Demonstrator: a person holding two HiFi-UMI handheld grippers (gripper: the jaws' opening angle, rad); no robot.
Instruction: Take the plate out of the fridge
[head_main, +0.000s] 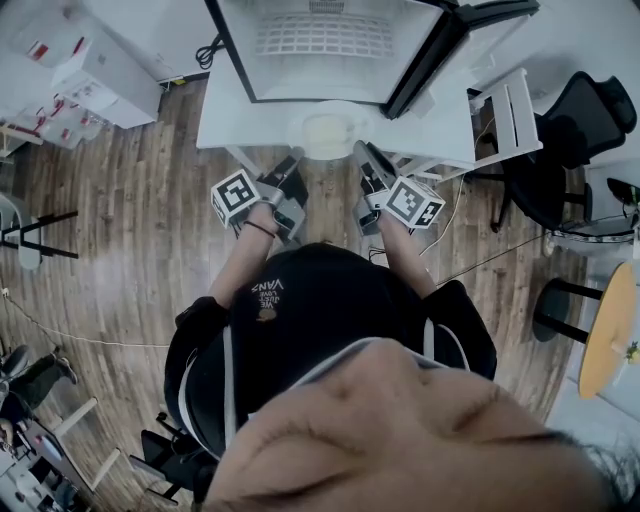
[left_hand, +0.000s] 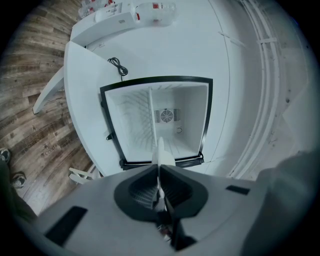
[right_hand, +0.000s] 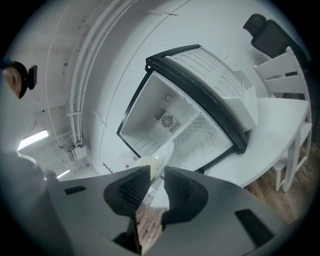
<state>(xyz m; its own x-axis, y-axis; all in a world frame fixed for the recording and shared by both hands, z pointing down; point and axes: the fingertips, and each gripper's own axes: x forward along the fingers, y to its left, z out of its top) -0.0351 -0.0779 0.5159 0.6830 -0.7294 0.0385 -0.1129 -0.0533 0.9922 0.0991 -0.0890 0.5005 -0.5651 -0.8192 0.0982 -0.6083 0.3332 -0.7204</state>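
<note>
Between the left gripper (head_main: 296, 158) and the right gripper (head_main: 361, 152), is the plate (head_main: 328, 133) actually sitting outside the fridge (left_hand: 130, 120)? (OP)

Yep, it's sitting just ahead of both sets of tips, outside the fridge's black front edge, over the front strip of the table (head_main: 225, 120). Can't tell if it's resting there or hanging, tbh. (reply)

Both clamping? (OP)

Left jaws are squeezing together on the rim, plate showing edge-on between them. Right jaws are standing wider, but the rim is filling the gap at their tips, so that side is gripping too. (reply)

Any room for moving? (OP)

Plenty. Ahead of the grippers the fridge is standing wide open. The fridge door (right_hand: 215, 85) is hanging out ahead of the right gripper, toward its outer side, and a white chair (head_main: 505, 110) is crowding that side further out. Behind and below both grippers, wood floor (head_main: 130, 210) is lying open, widest off the left gripper's outer side. Table edge is running roughly under the tips. (reply)
</note>
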